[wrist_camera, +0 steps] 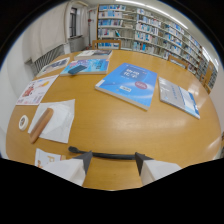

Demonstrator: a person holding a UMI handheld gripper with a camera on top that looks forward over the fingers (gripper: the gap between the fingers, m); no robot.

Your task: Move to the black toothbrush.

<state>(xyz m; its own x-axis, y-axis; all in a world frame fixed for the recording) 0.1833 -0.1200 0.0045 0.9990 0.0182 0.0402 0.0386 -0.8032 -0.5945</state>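
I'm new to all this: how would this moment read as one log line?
stage: arrived at slim black toothbrush | gripper: open, not gripping | toothbrush: flat on round wooden table, crosswise at the fingertips | beyond: blue book

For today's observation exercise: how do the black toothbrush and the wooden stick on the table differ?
The toothbrush is black and thin; the stick is tan and thicker. The toothbrush lies crosswise just ahead of the open gripper, on bare table; the stick lies slanted off to the side, on white paper. Both lie flat.
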